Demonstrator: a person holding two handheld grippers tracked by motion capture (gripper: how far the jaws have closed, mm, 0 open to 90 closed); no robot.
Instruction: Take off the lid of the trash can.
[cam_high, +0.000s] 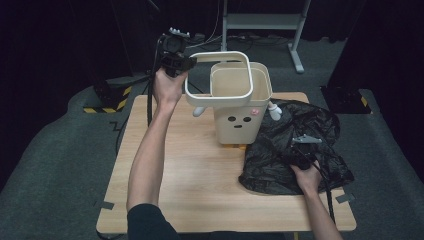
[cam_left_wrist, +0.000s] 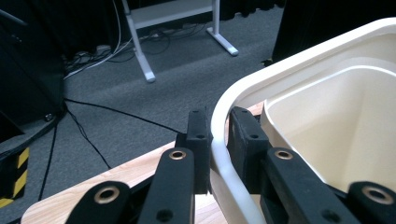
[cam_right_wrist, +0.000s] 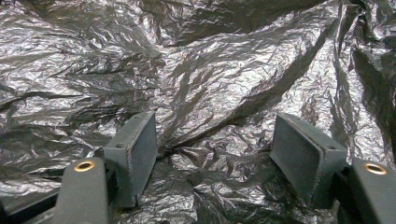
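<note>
Your left tool (cam_high: 192, 62) has its jaws clamped on the cream rim ring (cam_high: 220, 95), lifted and tilted just above the small bin (cam_high: 240, 125) that stands at the far middle of the tabletop (cam_high: 200, 175). In the left gripper view that ring (cam_left_wrist: 219, 154) sits pinched between the pads. Your right tool (cam_high: 300, 150) rests on the black bag (cam_high: 300, 130) crumpled at the right, beside the bin, jaws spread wide with plastic (cam_right_wrist: 201, 84) under them, nothing pinched. Looks like the lining step: next, close on a fold and bring the bag to the bin's mouth.
</note>
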